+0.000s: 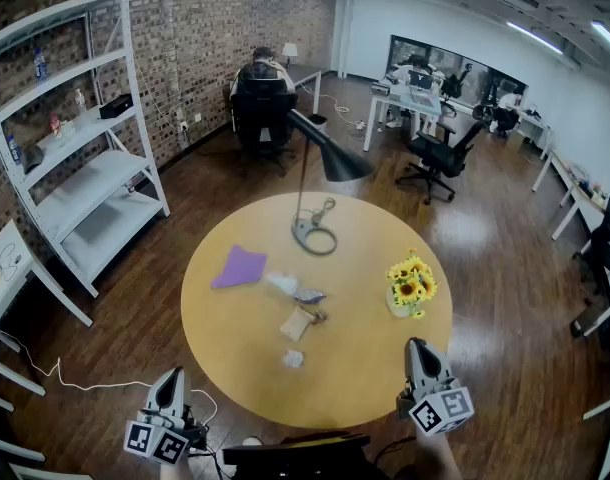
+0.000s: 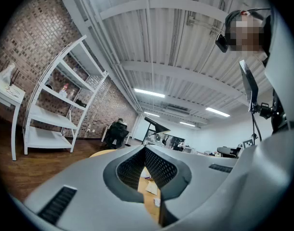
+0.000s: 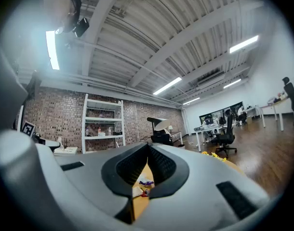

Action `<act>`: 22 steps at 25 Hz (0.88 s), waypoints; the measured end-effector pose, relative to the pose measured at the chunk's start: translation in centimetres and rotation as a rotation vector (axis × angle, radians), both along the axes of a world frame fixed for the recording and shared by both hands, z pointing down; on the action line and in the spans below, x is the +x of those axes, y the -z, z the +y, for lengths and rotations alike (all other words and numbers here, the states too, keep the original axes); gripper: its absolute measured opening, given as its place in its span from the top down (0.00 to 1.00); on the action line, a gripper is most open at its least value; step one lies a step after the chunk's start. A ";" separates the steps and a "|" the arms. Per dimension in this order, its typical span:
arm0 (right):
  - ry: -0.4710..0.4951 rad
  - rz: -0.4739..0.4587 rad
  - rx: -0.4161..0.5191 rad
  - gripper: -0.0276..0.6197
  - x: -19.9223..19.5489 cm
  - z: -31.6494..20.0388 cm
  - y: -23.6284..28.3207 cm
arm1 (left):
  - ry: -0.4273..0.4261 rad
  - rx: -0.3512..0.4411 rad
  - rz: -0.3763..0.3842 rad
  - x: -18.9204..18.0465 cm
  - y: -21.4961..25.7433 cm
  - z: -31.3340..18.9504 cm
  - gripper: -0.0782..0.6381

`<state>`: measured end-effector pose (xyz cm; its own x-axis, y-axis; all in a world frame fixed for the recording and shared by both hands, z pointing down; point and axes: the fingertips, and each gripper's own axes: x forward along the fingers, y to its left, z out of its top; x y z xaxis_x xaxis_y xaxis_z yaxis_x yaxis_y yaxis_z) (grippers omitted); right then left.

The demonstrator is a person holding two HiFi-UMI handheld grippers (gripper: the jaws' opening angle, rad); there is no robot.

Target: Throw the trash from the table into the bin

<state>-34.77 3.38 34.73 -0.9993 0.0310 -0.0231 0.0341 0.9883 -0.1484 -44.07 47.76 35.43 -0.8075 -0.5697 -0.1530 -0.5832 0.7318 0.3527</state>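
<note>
Several bits of trash lie in the middle of the round wooden table (image 1: 365, 368): a purple sheet (image 1: 239, 266), a white crumpled wrapper (image 1: 282, 283), a bluish wrapper (image 1: 310, 295), a brown paper piece (image 1: 298, 323) and a small white scrap (image 1: 293, 359). My left gripper (image 1: 173, 376) hangs off the table's near left edge, shut and holding nothing. At the near right edge my right gripper (image 1: 416, 346) is also shut and empty. In the left gripper view the jaws (image 2: 146, 149) meet, with scraps (image 2: 151, 187) showing below them. The right gripper view shows its jaws (image 3: 148, 146) closed above the wrappers (image 3: 143, 182).
A black desk lamp (image 1: 314, 236) stands at the table's far side and a vase of sunflowers (image 1: 410, 286) at its right. A white shelf unit (image 1: 80, 168) lines the brick wall on the left. Desks, office chairs and seated people fill the back. A dark object (image 1: 285, 456) sits below the table's near edge.
</note>
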 end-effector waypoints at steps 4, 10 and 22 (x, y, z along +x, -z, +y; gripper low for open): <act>-0.001 0.012 -0.003 0.95 -0.7 0.4 -0.2 | 0.009 0.005 0.004 -0.3 -0.3 0.9 0.88; 0.043 0.051 0.008 0.84 -2.3 2.8 -1.4 | 0.017 -0.009 0.012 -0.7 -1.3 2.8 0.88; 0.055 0.133 0.017 0.71 -7.6 10.3 -4.6 | -0.045 -0.020 0.016 -4.2 -2.0 6.9 0.89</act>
